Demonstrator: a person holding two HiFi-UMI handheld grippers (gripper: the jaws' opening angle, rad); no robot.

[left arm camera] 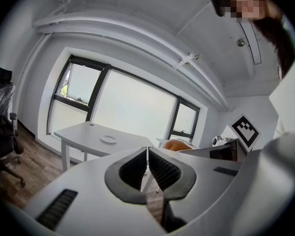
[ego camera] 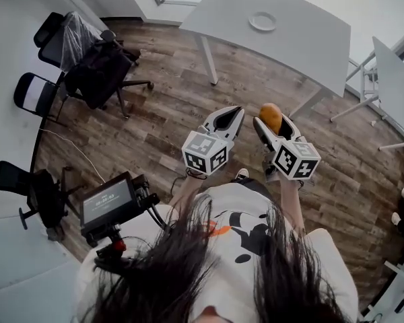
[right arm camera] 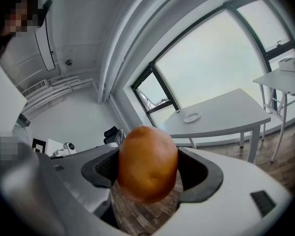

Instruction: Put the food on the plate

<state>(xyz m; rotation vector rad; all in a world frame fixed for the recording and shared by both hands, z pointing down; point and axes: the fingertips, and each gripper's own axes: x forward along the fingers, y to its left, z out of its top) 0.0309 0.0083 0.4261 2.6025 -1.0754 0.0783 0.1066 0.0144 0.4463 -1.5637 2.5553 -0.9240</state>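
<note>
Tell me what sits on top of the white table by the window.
A white plate, seemingly empty, sits on the table; nothing else stands there. In the left gripper view, the left hand-held gripper covers the table's right end.

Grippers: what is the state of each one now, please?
Left gripper: closed, holding nothing.
Right gripper: closed on the potato.

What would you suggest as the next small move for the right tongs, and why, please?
Probably carry the right tongs forward toward the table, closed on the food. They grip the food in mid-air above the floor, while the plate sits on the table, well ahead, and looks bare. The left tongs are shut and empty.
</note>
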